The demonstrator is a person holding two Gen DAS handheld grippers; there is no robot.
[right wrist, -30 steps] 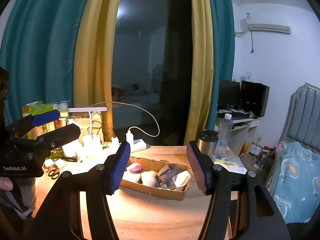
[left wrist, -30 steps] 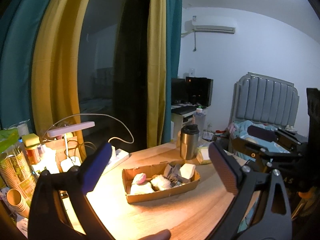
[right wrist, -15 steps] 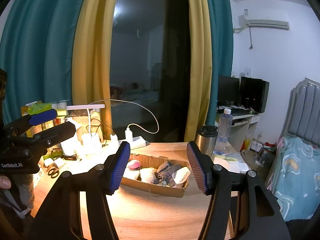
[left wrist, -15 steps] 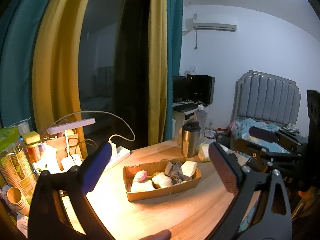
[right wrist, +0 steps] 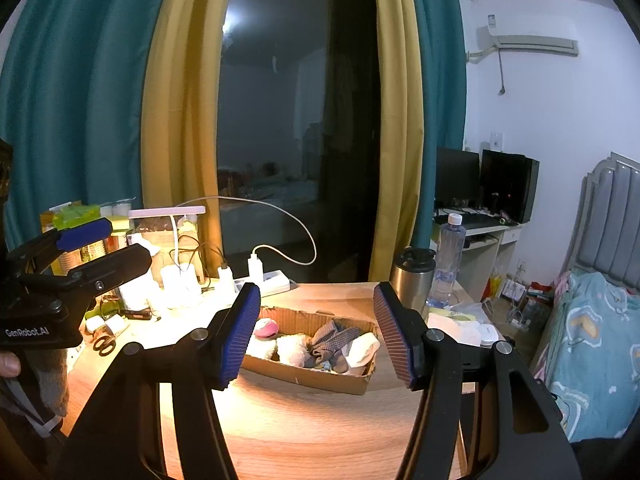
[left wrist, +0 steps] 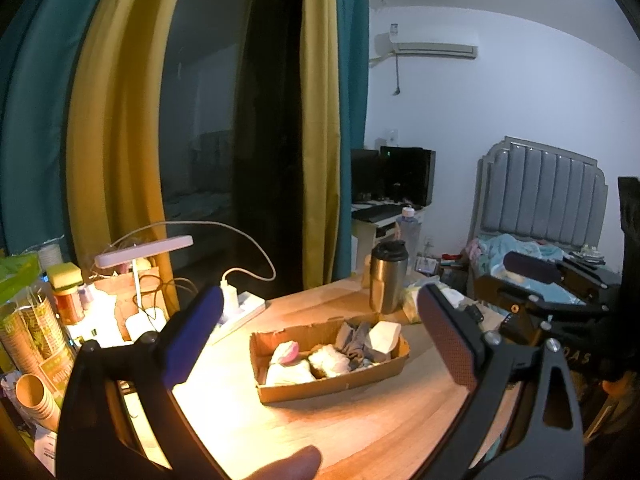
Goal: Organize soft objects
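I hold both tongs apart and empty, left tongs (left wrist: pixel 320 336) and right tongs (right wrist: pixel 316 332), above the counter (right wrist: pixel 304 424). The soft objects (right wrist: pixel 320 344) sit heaped in the cardboard tray (right wrist: pixel 312 376). Grabbing into that tangle, I risk lifting several together or dragging the light tray.

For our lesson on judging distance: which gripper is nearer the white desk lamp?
Left. The left gripper hovers right beside the desk lamp; the right gripper is well apart from it, facing the cardboard box.
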